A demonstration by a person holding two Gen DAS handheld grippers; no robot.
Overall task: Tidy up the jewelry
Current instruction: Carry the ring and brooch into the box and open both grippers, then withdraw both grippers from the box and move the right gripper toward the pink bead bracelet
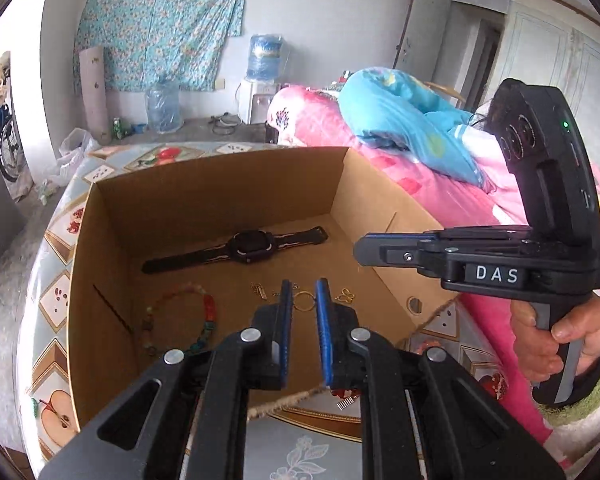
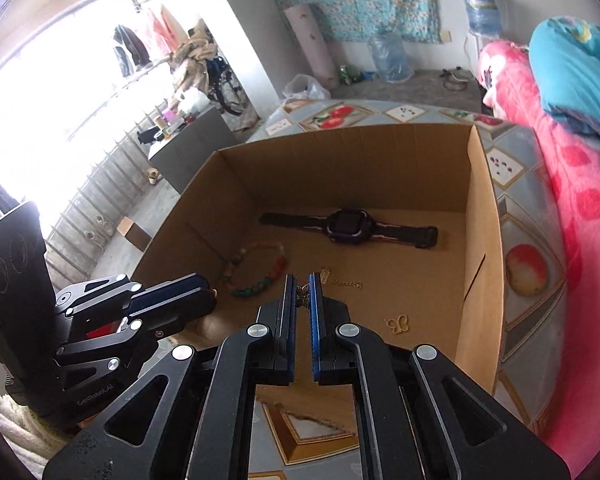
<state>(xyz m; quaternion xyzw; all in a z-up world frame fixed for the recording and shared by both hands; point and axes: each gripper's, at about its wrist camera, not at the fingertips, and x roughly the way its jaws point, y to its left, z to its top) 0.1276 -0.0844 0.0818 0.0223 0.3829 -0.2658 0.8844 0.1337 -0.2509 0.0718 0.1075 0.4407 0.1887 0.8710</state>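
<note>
An open cardboard box (image 1: 204, 184) (image 2: 482, 216) stands on the table. In it lie a black watch (image 1: 244, 246) (image 2: 346, 226), a coloured bead bracelet (image 1: 180, 320) (image 2: 256, 268), a gold chain piece (image 2: 346, 283) and a gold butterfly charm (image 1: 346, 295) (image 2: 398, 323). My left gripper (image 1: 304, 294) holds a gold ring (image 1: 303, 302) between its tips over the box. My right gripper (image 2: 302, 284) is shut on a dark butterfly charm (image 2: 303, 295) above the box; it also shows in the left wrist view (image 1: 364, 248).
The table has a fruit-patterned cloth (image 1: 56, 300) (image 2: 528, 264). A bed with pink and blue blankets (image 1: 400, 128) (image 2: 572, 120) is on the right. Water bottles (image 1: 162, 106) stand by the far wall.
</note>
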